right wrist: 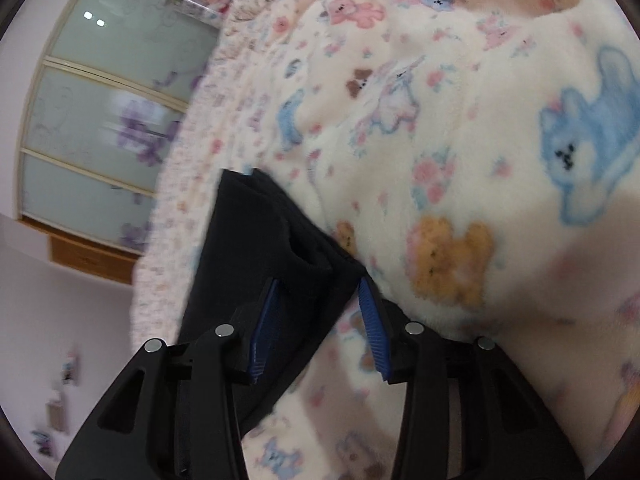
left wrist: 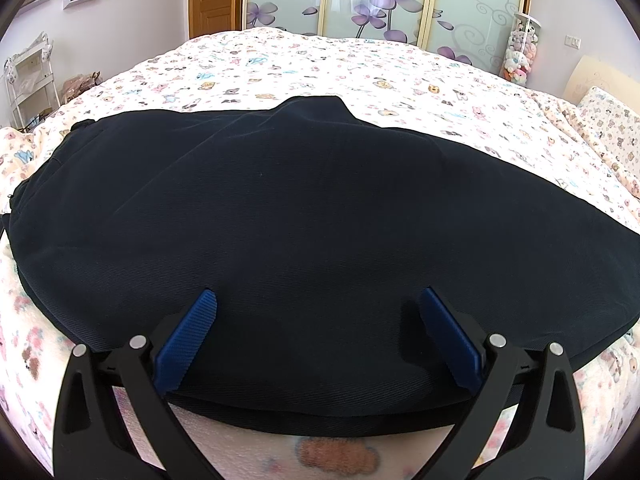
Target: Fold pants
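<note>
Dark navy pants lie spread flat across the bed, filling most of the left wrist view. My left gripper is open, its blue pads resting over the near edge of the pants, gripping nothing. In the right wrist view, which is rolled sideways and blurred, an end of the pants lies on the blanket. My right gripper is open with its fingers either side of that dark cloth's corner, not closed on it.
The bed carries a cream blanket with cartoon bears. A pillow lies at the right. Sliding wardrobe doors with purple flowers stand behind the bed. A white shelf cart stands at the left.
</note>
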